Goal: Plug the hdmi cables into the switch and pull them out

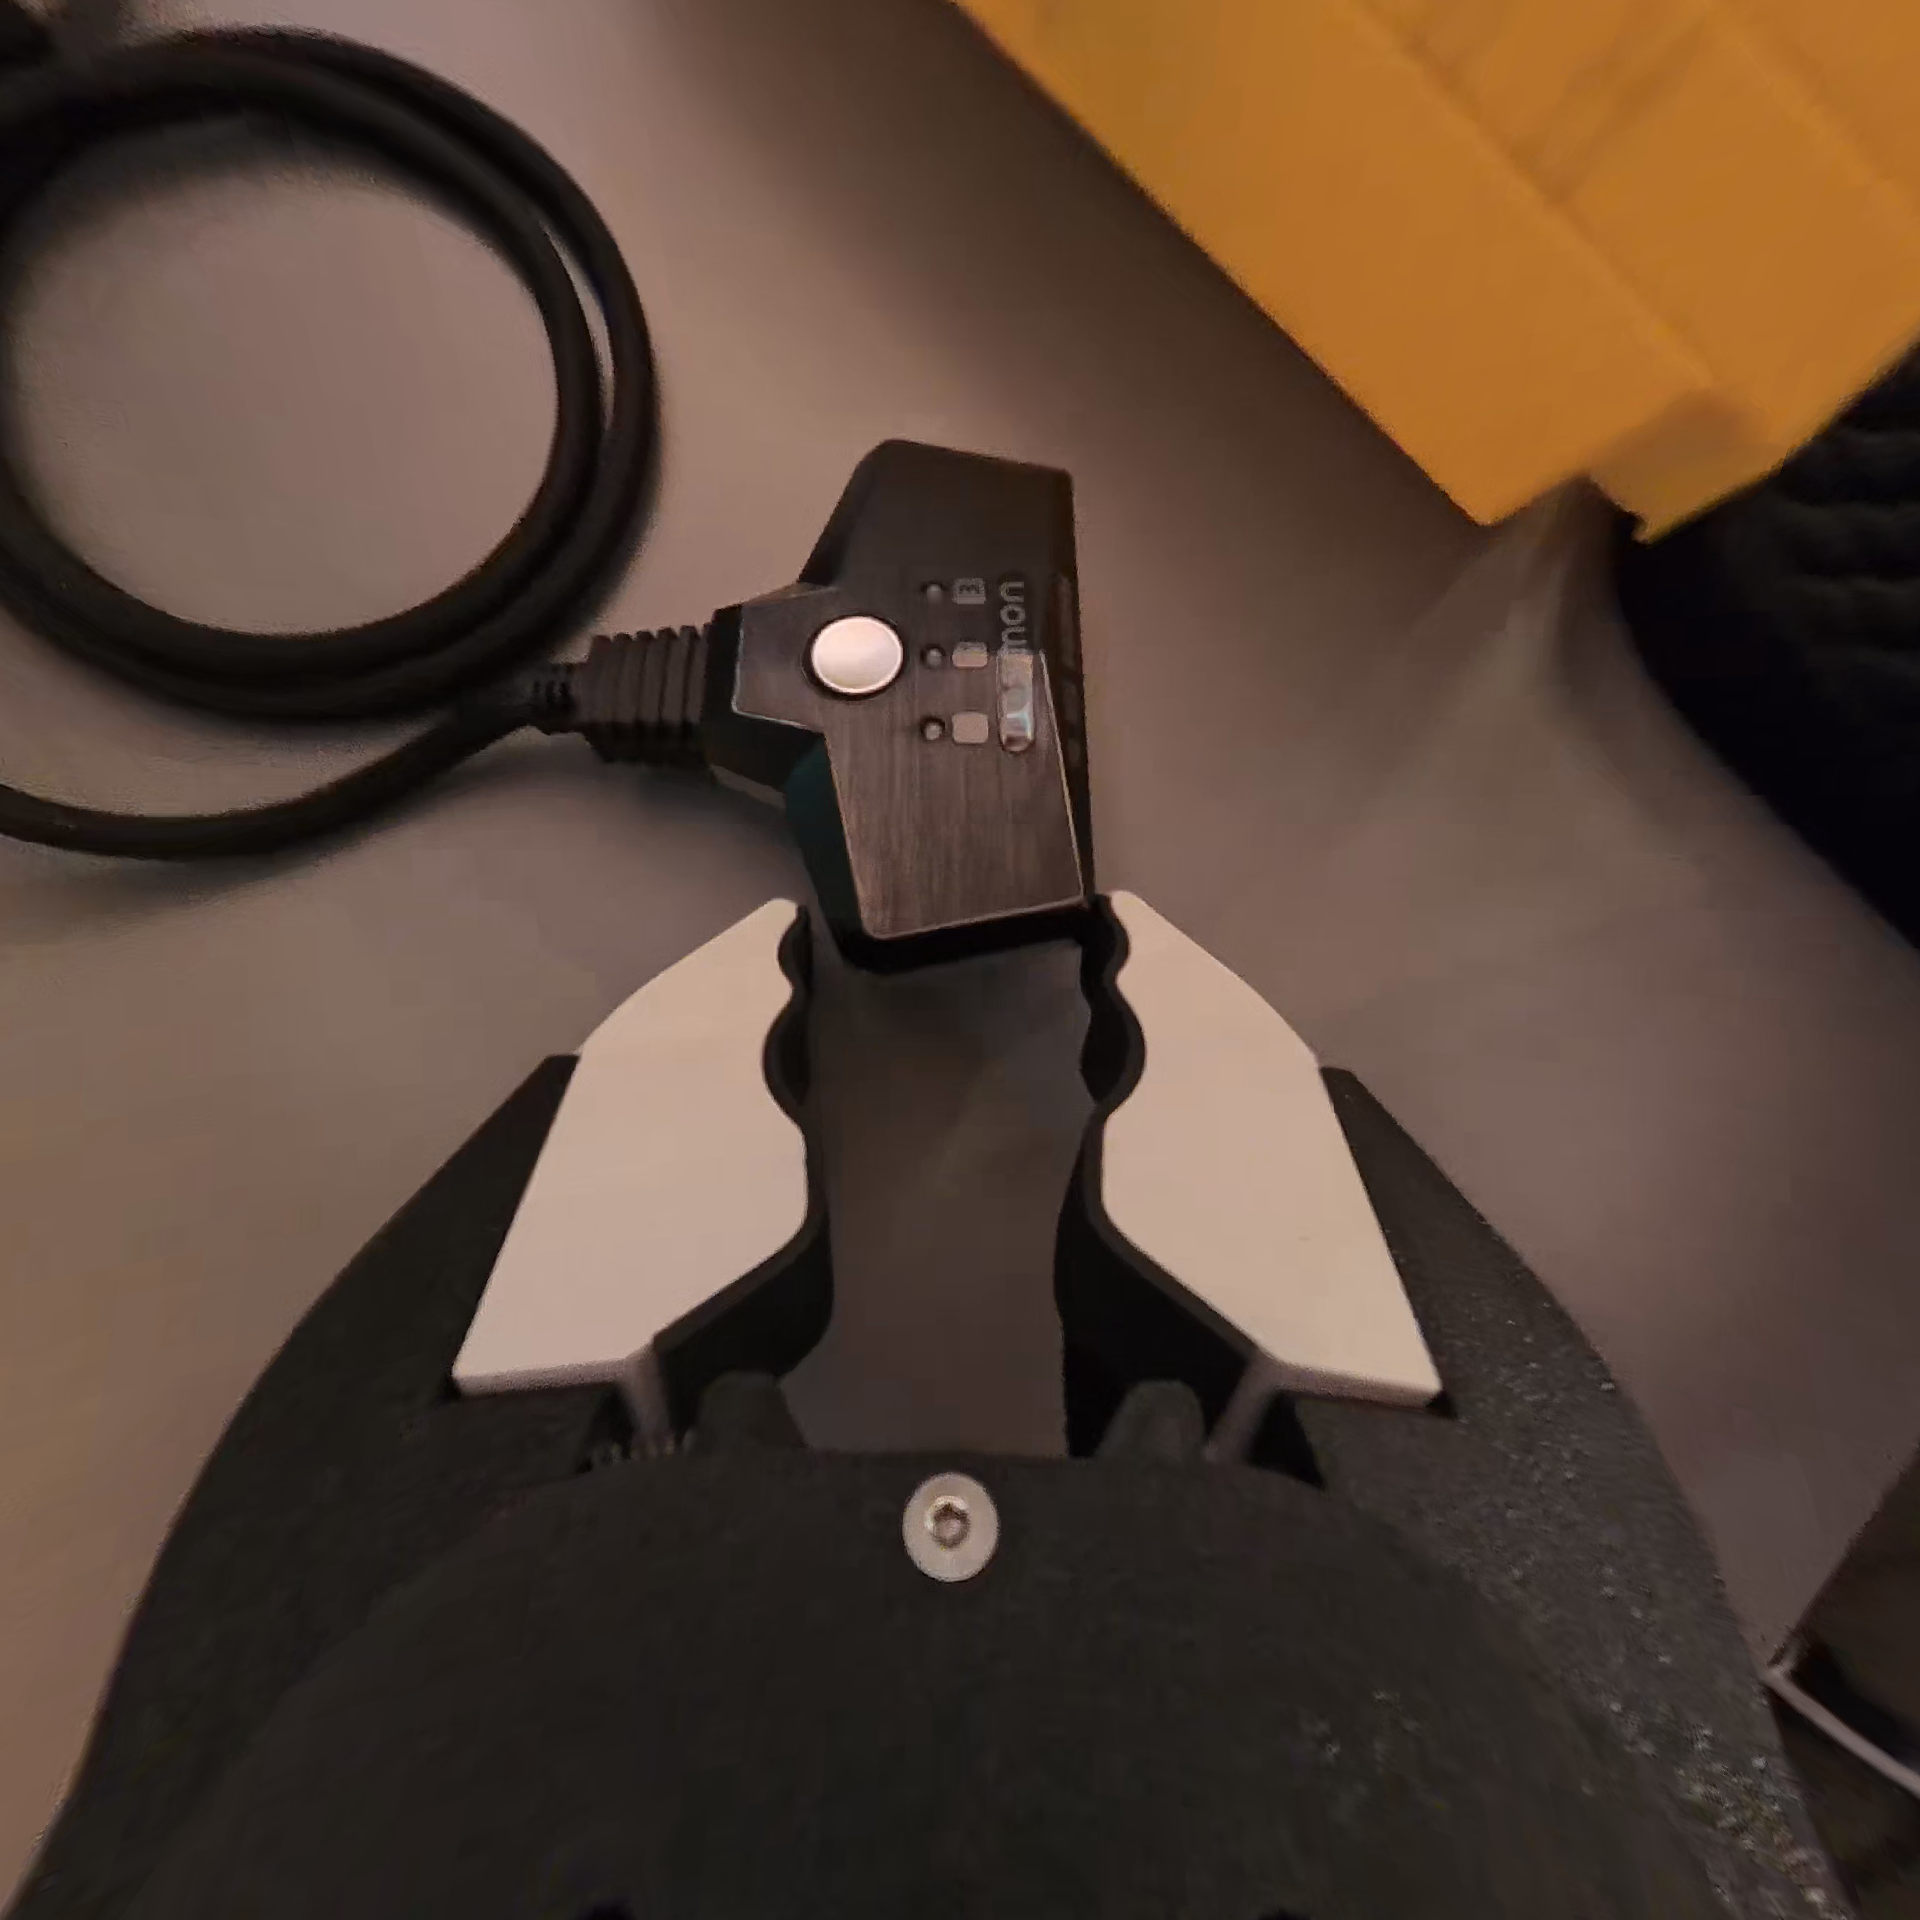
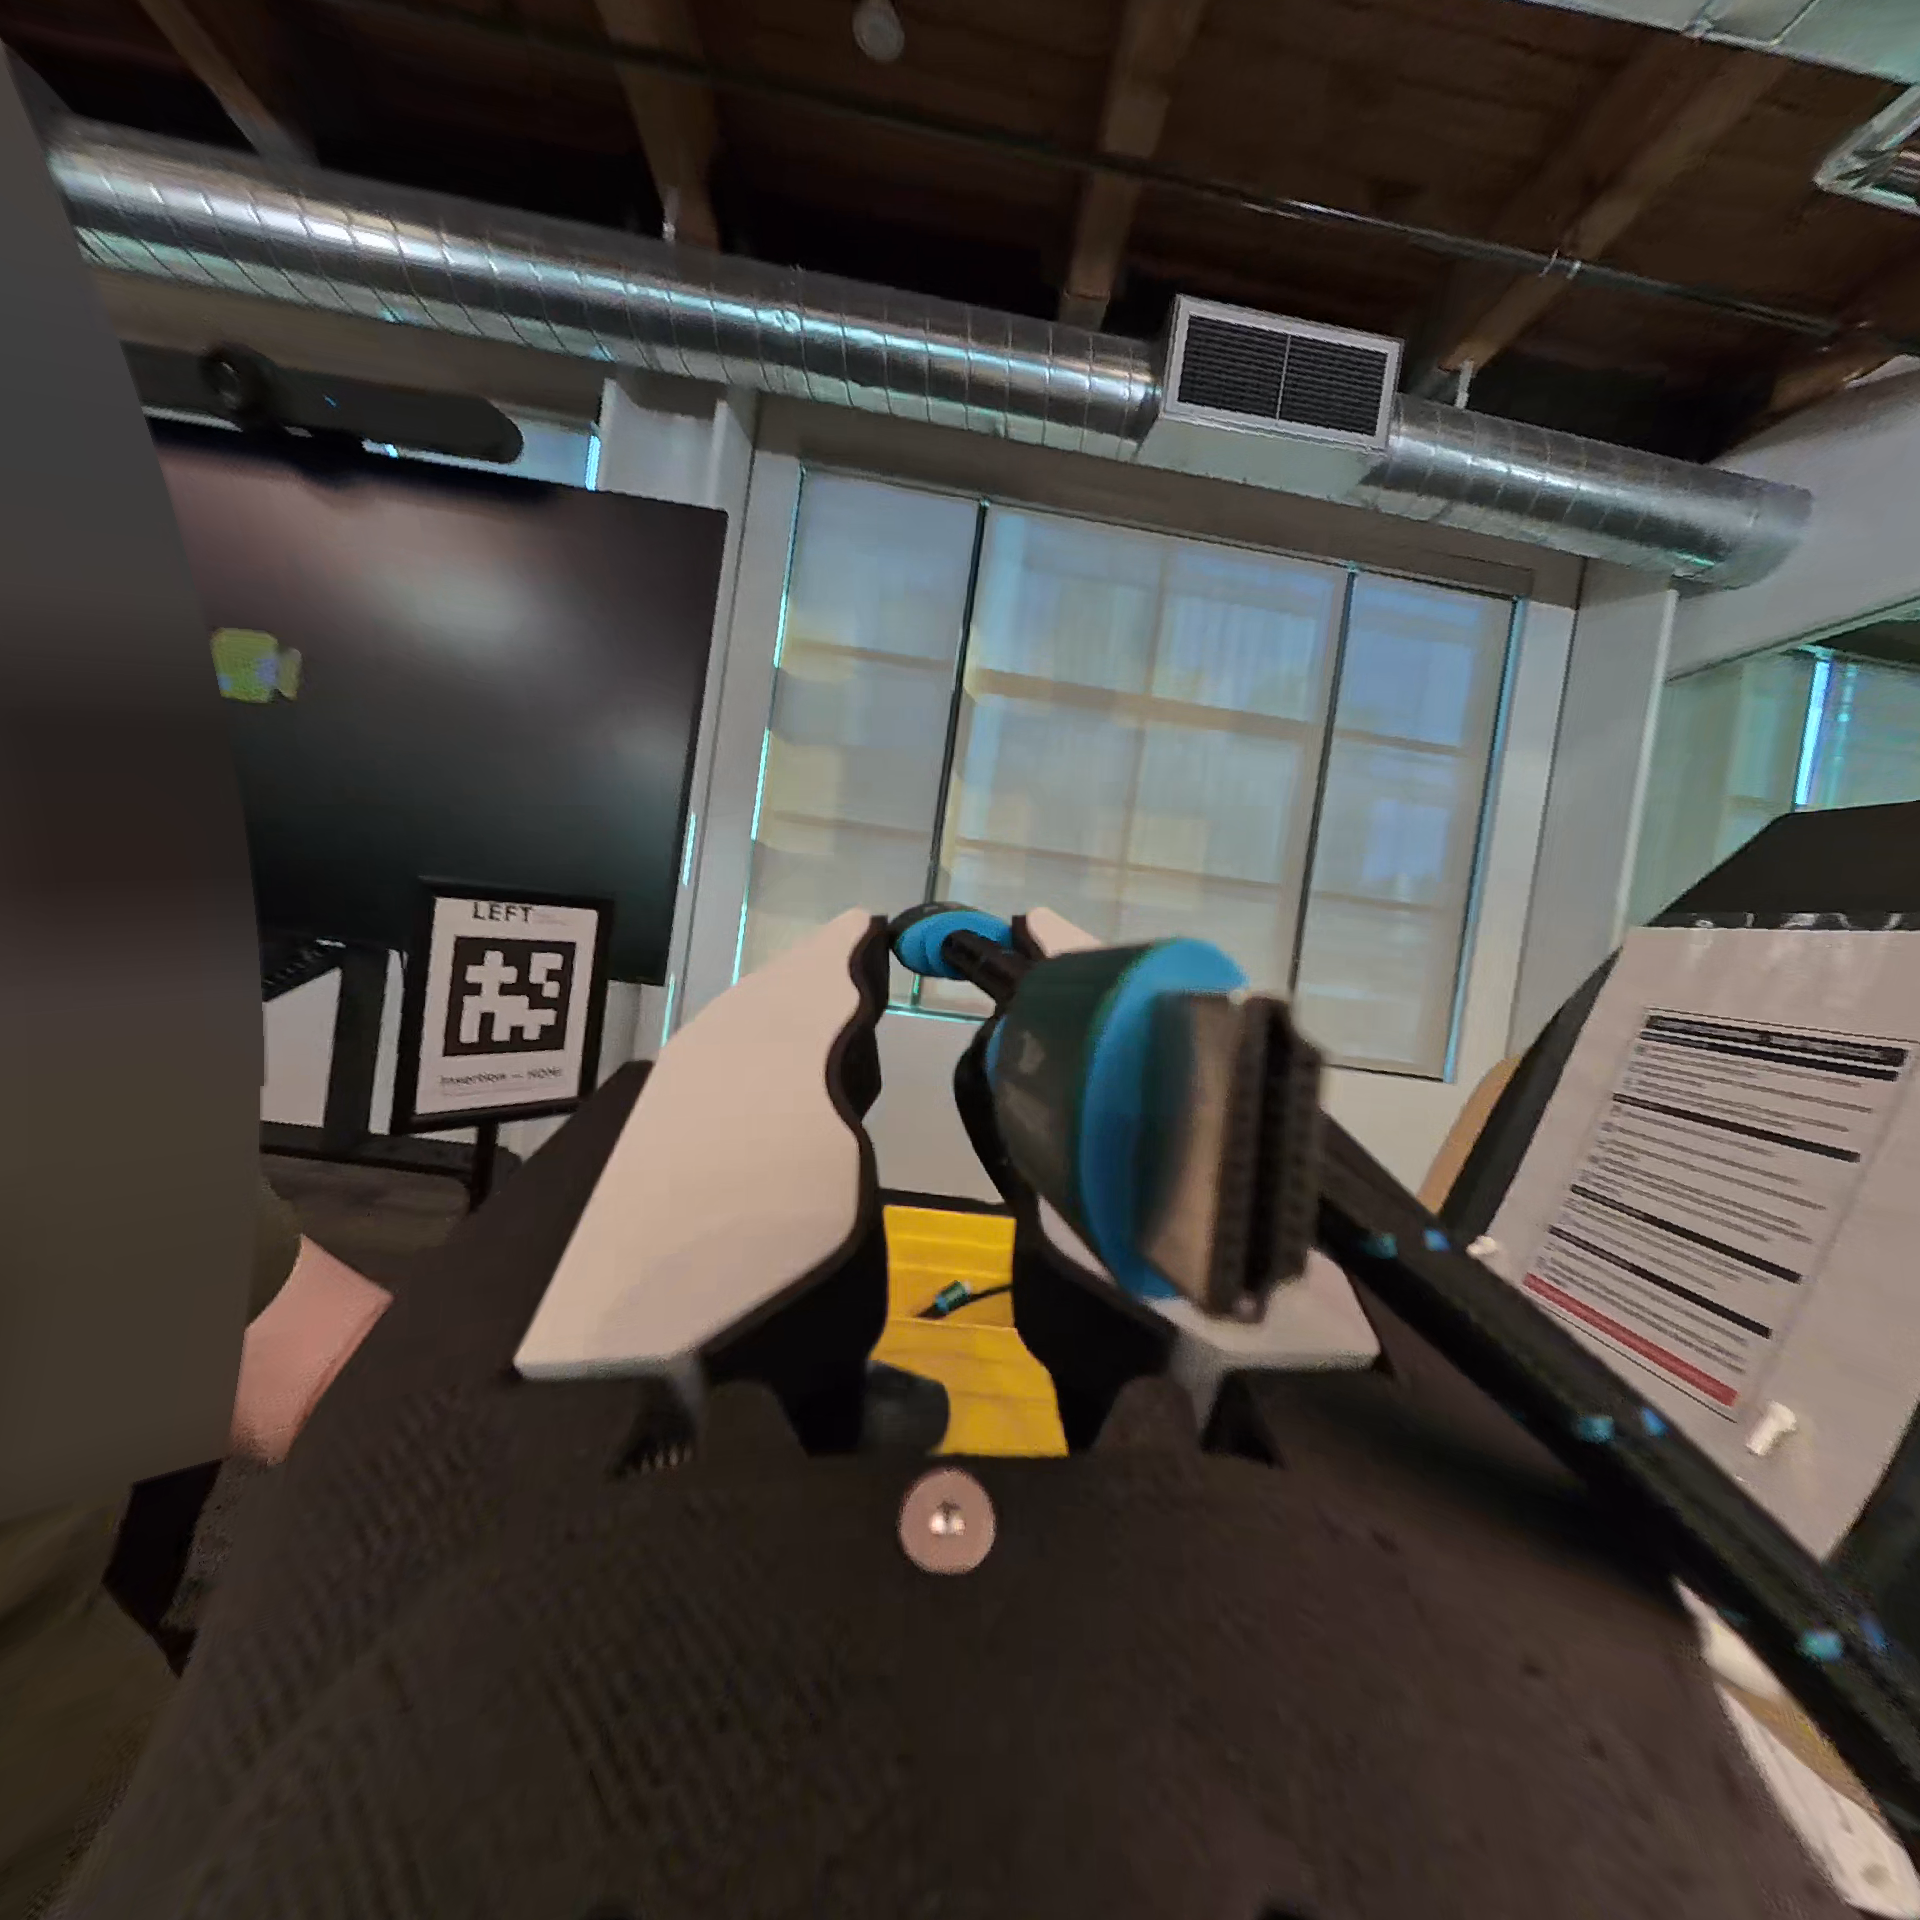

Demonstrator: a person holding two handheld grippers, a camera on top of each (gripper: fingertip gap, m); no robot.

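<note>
In the left wrist view my left gripper [image 1: 951, 925] is shut on the near end of the black HDMI switch [image 1: 956, 748], which has a round silver button and small indicator lights on top. A black cable [image 1: 634, 686] leaves its left side and runs into a coil [image 1: 582, 343] on the grey table. In the right wrist view my right gripper [image 2: 951, 935] is raised and shut on a black-and-blue HDMI cable [image 2: 935, 940] at its blue collar. The cable's plug [image 2: 1236, 1143] bends back toward the camera, with its metal end free in the air.
A yellow box [image 1: 1455, 229] lies beyond the switch at the upper right, next to a dark object [image 1: 1797, 665]. In the right wrist view the yellow box [image 2: 977, 1392] shows between the fingers with another cable end [image 2: 951, 1299] on it. A printed sheet [image 2: 1714, 1195] stands at the right. Tip to tip, the grippers are about 35 cm apart.
</note>
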